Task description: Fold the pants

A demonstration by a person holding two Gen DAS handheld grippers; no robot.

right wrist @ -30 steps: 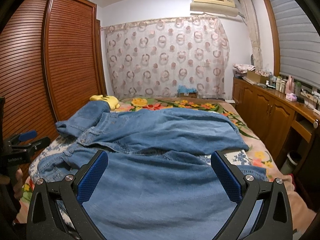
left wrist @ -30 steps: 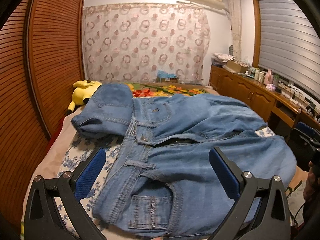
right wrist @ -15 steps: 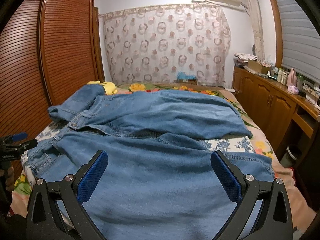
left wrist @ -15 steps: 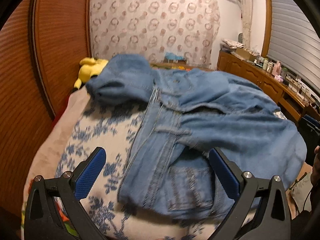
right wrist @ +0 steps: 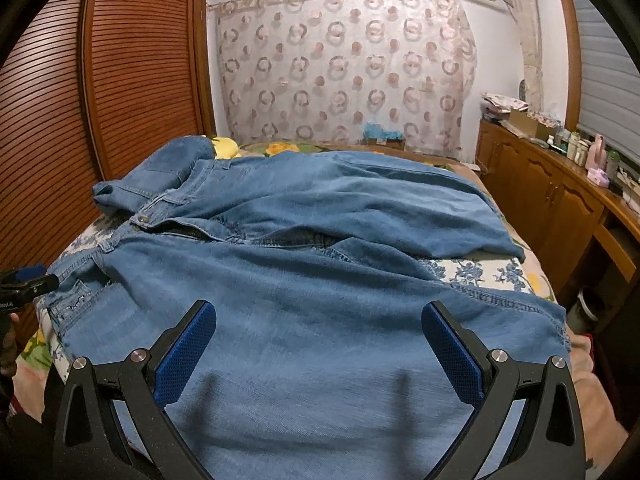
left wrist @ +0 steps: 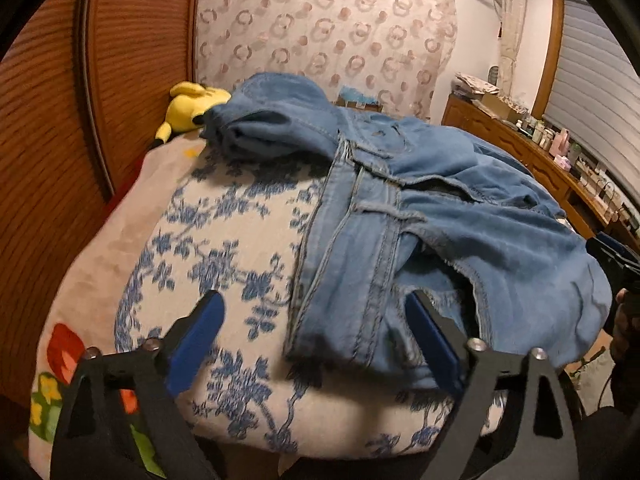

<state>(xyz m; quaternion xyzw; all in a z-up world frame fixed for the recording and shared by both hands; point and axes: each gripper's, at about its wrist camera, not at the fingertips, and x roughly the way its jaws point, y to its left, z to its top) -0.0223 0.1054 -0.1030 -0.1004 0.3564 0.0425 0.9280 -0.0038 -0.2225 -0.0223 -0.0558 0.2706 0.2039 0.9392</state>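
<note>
only jeans point(right wrist: 320, 280) (rumpled) lie across the bed point(left wrist: 224, 240).

The pants point(right wrist: 304, 248) lie spread across the bed point(left wrist: 224, 240) — a plush toy point(left wrist: 188, 106) behind them, cabinets point(right wrist: 560, 200) to the right.

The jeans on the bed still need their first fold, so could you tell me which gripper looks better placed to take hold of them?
Probably the left. The left gripper frames the waistband corner of the jeans, its jaws just closing, pads not yet pressing. The right gripper hangs open over flat leg fabric, no edge between its fingers.
</note>
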